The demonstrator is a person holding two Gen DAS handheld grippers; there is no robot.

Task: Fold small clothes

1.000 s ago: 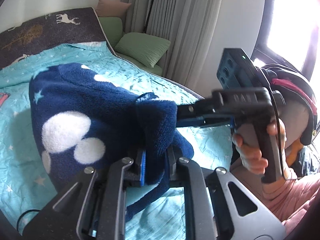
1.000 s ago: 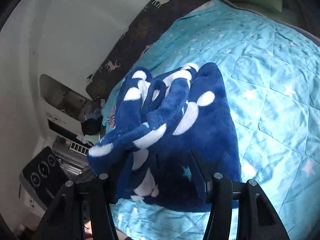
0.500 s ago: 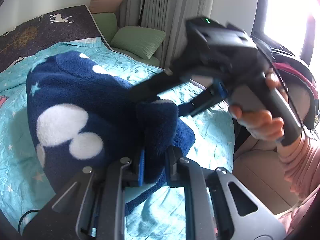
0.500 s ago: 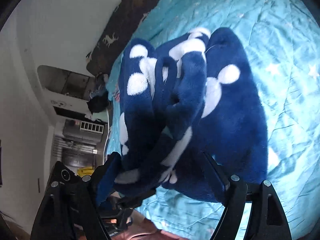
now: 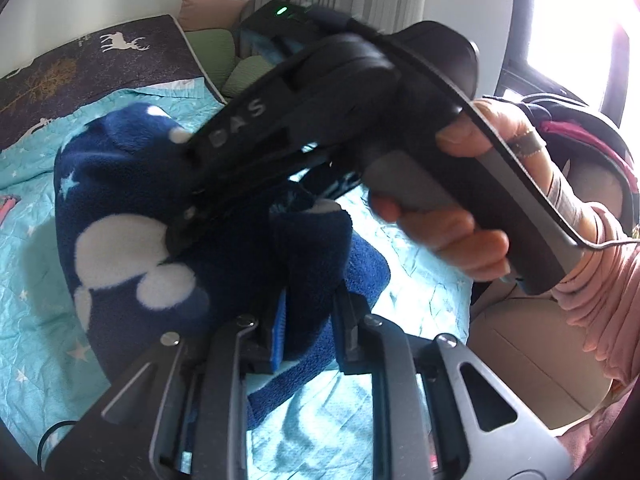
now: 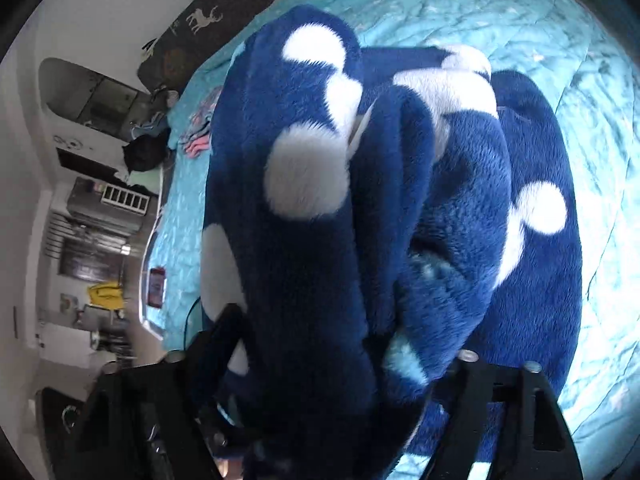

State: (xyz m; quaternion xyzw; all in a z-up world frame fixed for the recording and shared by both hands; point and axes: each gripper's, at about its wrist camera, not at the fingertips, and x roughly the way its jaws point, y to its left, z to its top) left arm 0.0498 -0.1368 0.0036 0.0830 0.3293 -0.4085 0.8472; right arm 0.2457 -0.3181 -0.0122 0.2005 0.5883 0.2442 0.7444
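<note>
Raised grey letters reading "DAS" run along the black side plate of the right gripper (image 5: 176, 236), seen from the left wrist camera; a possible character before the "D" is blurred and cannot be made out. No other text, label or number is legible in either view, including on the bedding and the shelves beyond.

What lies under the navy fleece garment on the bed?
Around the navy fleece garment the turquoise star-print quilt shows on all sides, so the garment rests on it. Whatever sits directly beneath the fleece is covered and cannot be seen.
</note>
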